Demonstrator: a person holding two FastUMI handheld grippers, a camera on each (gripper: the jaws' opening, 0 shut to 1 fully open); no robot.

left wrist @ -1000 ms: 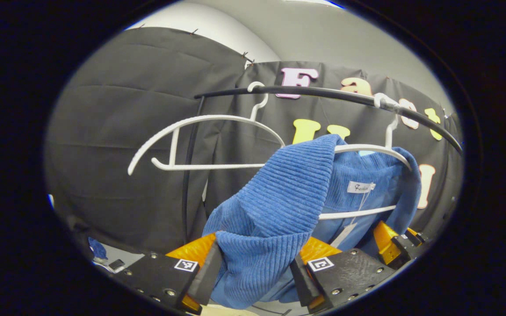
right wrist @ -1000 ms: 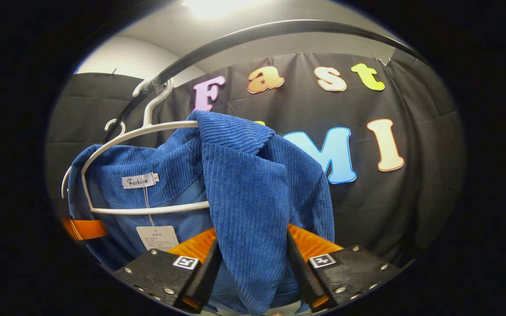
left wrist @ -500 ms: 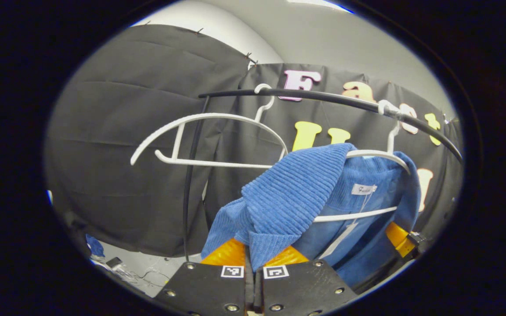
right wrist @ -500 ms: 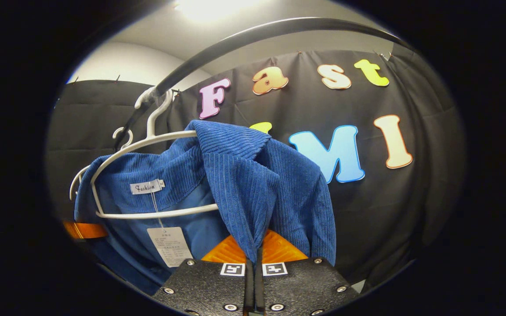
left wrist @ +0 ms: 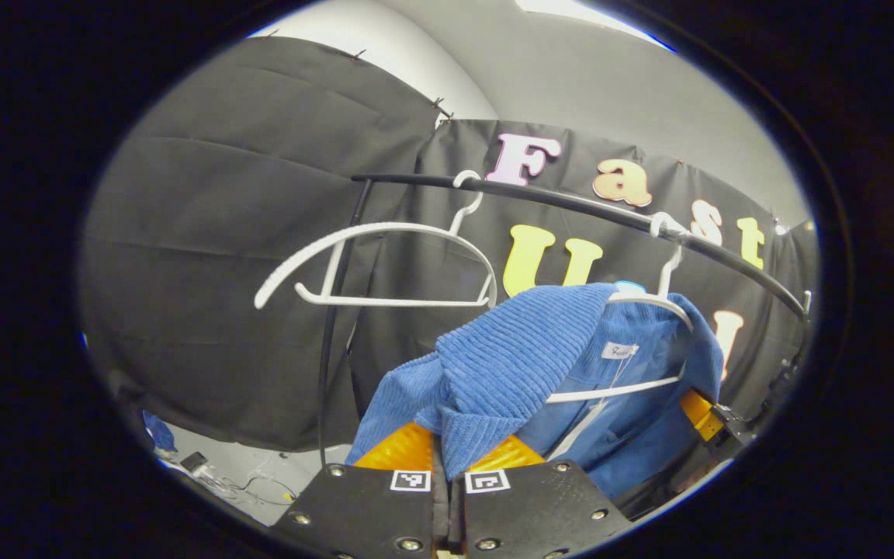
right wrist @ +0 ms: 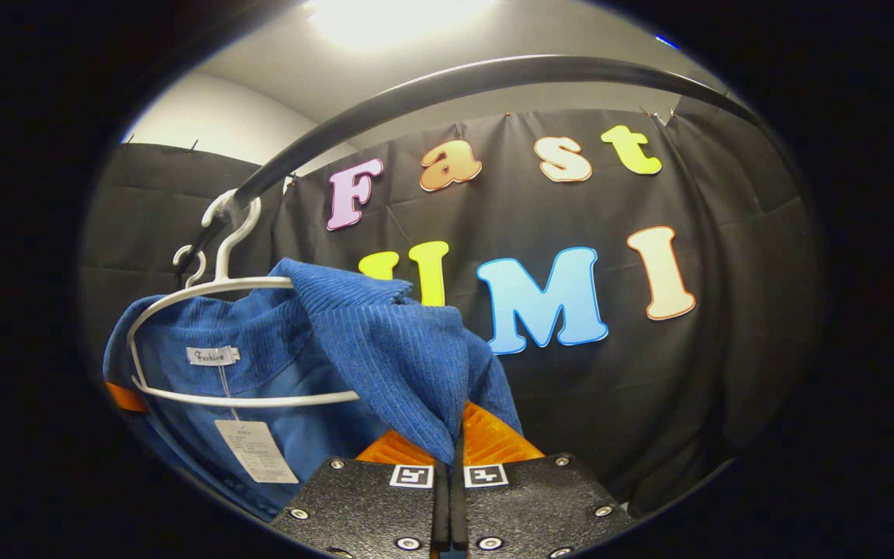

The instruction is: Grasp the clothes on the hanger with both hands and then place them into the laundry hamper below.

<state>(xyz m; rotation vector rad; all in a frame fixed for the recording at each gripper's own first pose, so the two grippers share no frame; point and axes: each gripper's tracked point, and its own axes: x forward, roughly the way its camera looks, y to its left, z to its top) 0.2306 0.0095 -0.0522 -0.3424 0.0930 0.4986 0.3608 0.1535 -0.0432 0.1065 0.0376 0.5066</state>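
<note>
The left gripper (left wrist: 448, 464) and right gripper (right wrist: 448, 450) are each pinched on the blue garment (left wrist: 517, 365), apparently draped over the white hanger (left wrist: 641, 299) below the black rail (left wrist: 571, 206); a bare hanger (left wrist: 385, 264) is hung alongside.

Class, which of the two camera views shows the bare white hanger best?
The left gripper view: the empty white hanger hangs whole from the black rail, left of the blue garment. The right gripper view gives just a small white hook behind the garment's hanger.
</note>
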